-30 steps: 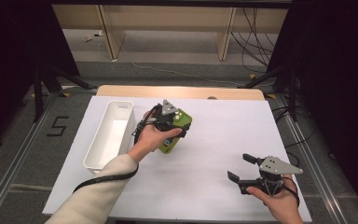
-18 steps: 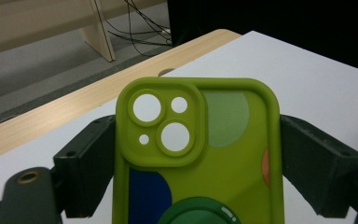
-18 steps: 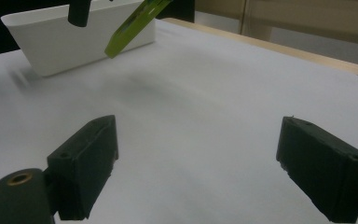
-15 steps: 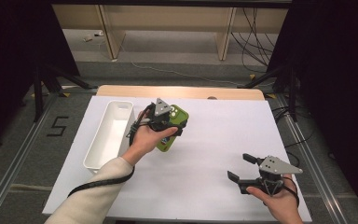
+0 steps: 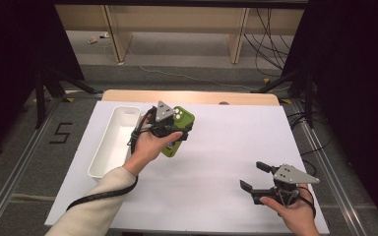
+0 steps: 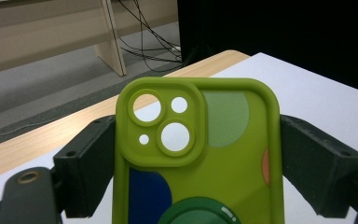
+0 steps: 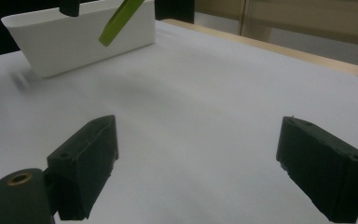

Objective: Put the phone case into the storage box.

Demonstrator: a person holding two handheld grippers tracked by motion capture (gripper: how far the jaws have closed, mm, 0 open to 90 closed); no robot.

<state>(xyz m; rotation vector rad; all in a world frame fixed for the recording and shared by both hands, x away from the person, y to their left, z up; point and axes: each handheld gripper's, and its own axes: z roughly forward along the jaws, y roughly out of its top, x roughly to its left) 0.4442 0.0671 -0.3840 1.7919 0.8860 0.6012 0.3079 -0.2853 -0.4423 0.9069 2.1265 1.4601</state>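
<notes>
Left hand-held gripper (image 5: 173,129) clamped on both long edges of green phone case (image 5: 178,132) — case held clear above tabletop (image 5: 216,147), just right of white tray (image 5: 112,142). Right hand-held gripper (image 5: 257,177) near front right corner, jaws spread wide, nothing between them, well apart from case. Bare white sheet between case and right hand-held gripper — tray only close neighbour. Wooden edge (image 5: 192,96) behind.
</notes>
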